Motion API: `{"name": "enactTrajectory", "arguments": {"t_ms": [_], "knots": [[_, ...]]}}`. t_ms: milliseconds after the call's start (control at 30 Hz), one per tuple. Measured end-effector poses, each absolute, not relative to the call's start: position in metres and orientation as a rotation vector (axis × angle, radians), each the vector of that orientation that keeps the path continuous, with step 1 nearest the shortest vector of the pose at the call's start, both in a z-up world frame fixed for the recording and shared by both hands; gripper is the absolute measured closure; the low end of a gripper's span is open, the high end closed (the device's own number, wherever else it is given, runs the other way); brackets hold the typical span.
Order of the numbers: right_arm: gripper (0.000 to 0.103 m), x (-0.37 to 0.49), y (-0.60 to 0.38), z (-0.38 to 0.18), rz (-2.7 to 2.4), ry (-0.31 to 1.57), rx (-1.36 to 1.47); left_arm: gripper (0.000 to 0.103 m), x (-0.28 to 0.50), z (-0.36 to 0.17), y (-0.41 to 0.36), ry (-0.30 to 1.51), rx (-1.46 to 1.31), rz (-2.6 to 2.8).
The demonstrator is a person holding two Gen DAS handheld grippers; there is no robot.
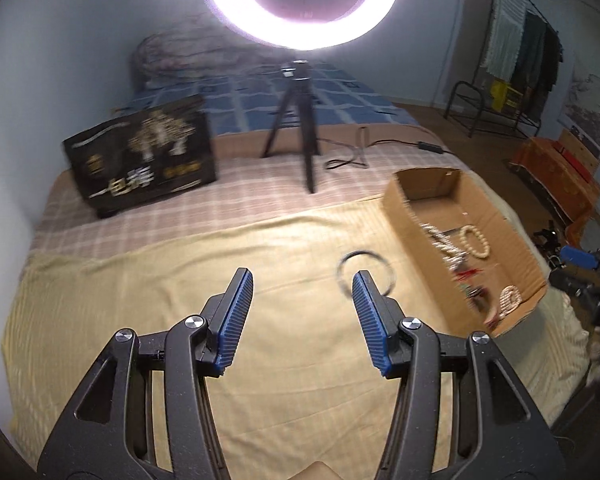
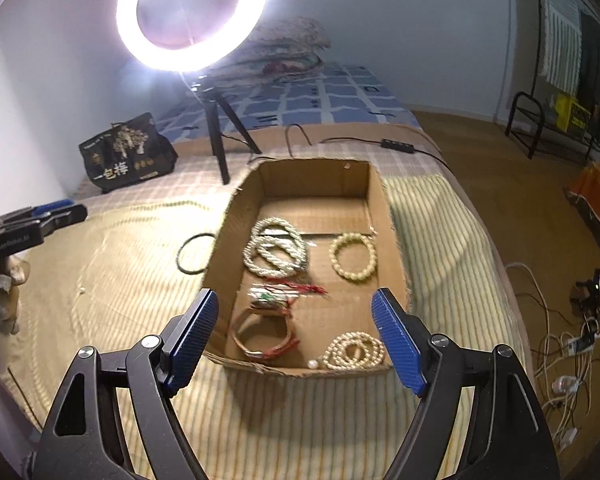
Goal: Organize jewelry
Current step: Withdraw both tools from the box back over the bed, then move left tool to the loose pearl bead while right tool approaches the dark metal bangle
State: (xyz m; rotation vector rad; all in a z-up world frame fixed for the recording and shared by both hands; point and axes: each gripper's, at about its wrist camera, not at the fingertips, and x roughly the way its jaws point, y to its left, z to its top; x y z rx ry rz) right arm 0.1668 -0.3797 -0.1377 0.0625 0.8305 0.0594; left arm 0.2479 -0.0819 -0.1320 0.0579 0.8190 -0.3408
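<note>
The left gripper [image 1: 303, 282] is held low over the pale yellow striped cloth [image 1: 180, 280] on the bed, pointing forward, with its blue ribbed pads [image 1: 236, 316] spread wide and nothing between them. Just past its right fingertip a thin black ring-shaped bangle [image 1: 366, 274] lies flat on the cloth, beside the open brown cardboard box [image 1: 410, 216]; the blur makes it hard to say whether the pad touches it.

The right gripper [image 2: 296, 300] hovers above the near end of the box [image 2: 380, 200], tilted downward, its jaws also wide apart and empty. Inside the box lie two twisted white rope bangles [image 2: 276, 252], a cream beaded bracelet [image 2: 353, 257], a coiled pearl strand [image 2: 354, 352] and a brown and red bangle [image 2: 262, 338]. The black bangle [image 2: 194, 254] sits outside against the box's left wall.
</note>
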Motion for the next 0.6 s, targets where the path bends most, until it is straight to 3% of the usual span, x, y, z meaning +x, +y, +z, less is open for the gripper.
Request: {"name": "enactTrajectory", "arguments": {"t_ms": [600], "knots": [[0.024, 0.202, -0.306, -0.139, 0.199, 0.891, -0.04, 0.05, 0.211, -0.181, 0.018, 0.87, 0.055, -0.282]]}}
